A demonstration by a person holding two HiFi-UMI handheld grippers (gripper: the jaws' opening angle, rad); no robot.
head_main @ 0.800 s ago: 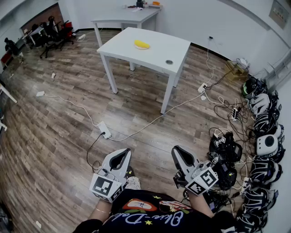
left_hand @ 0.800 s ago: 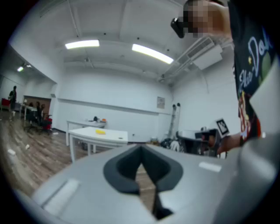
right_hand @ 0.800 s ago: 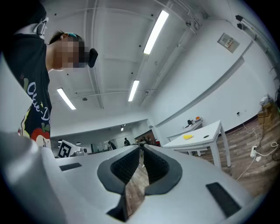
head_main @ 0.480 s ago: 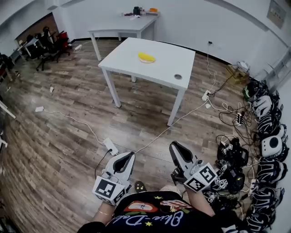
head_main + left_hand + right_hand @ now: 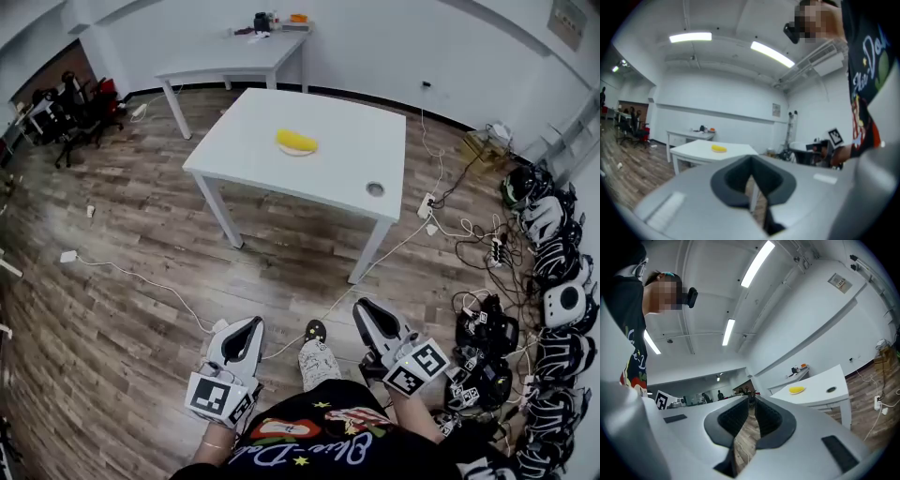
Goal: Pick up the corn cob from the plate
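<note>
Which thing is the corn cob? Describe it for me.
Find the nearer white table on the wooden floor. On it lies the corn cob on a pale plate: the only yellow thing, unlike the small dark ring near its edge.

In front of us the right gripper (image 5: 751, 399) has its dark-padded jaws drawn together at the tips, nothing held between them, and wood floor (image 5: 745, 441) shows through the slit nearer the camera. Beyond and to the right we see a white table (image 5: 820, 380) with the yellow corn cob (image 5: 797, 390) lying on it, and a small dark round hole (image 5: 830, 390) just beside the cob. We see a second white table (image 5: 794, 376) against the wall behind. Long ceiling lights (image 5: 757, 263) run overhead, and a dark printed shirt (image 5: 628, 310) fills our left edge.
</note>
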